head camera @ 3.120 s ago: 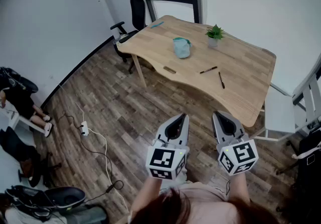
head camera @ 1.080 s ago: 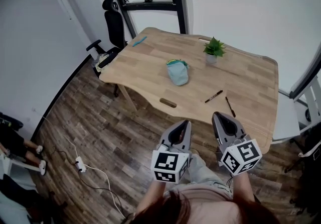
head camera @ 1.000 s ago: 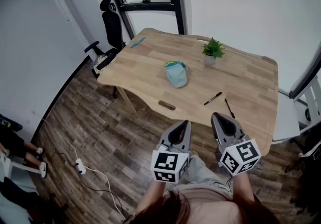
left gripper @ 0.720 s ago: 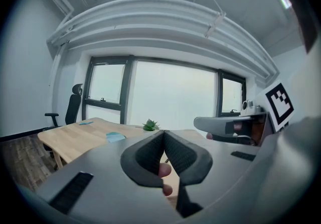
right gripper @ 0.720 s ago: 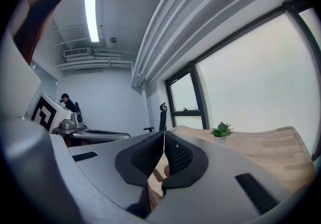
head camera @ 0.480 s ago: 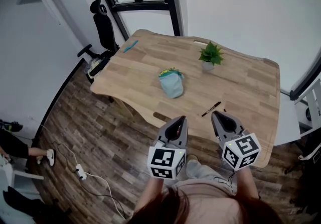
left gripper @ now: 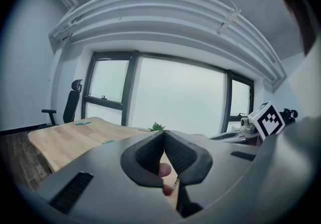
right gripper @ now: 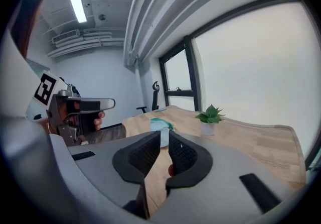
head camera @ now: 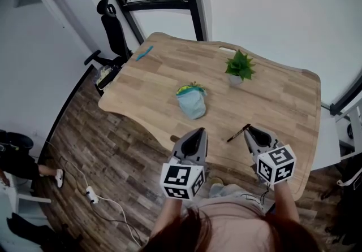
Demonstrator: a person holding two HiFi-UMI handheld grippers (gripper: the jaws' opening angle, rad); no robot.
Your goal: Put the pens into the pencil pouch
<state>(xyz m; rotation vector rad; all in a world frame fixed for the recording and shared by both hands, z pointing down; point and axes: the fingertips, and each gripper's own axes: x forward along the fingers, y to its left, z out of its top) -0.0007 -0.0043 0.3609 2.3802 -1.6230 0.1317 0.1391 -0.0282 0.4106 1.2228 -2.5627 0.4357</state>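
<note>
A light blue pencil pouch point(head camera: 191, 101) lies in the middle of the wooden table point(head camera: 271, 92). One black pen point(head camera: 238, 132) lies near the table's front edge, just left of my right gripper point(head camera: 254, 132); I cannot see a second pen now. The right gripper's jaws are opening, with a narrow gap and nothing between them point(right gripper: 164, 140); beyond its jaws in the right gripper view lies the pouch point(right gripper: 156, 125). My left gripper point(head camera: 195, 135) hovers at the table's front edge, shut and empty point(left gripper: 163, 133).
A small potted plant point(head camera: 239, 68) stands behind the pouch. A blue item point(head camera: 143, 53) lies at the far left corner, by a black office chair point(head camera: 110, 25). A cable and power strip point(head camera: 89, 193) lie on the wooden floor at left.
The table has come much nearer. Both grippers have moved forward to its front edge. The right gripper has dipped, its jaws have parted a little, and it now covers the second pen's spot.
</note>
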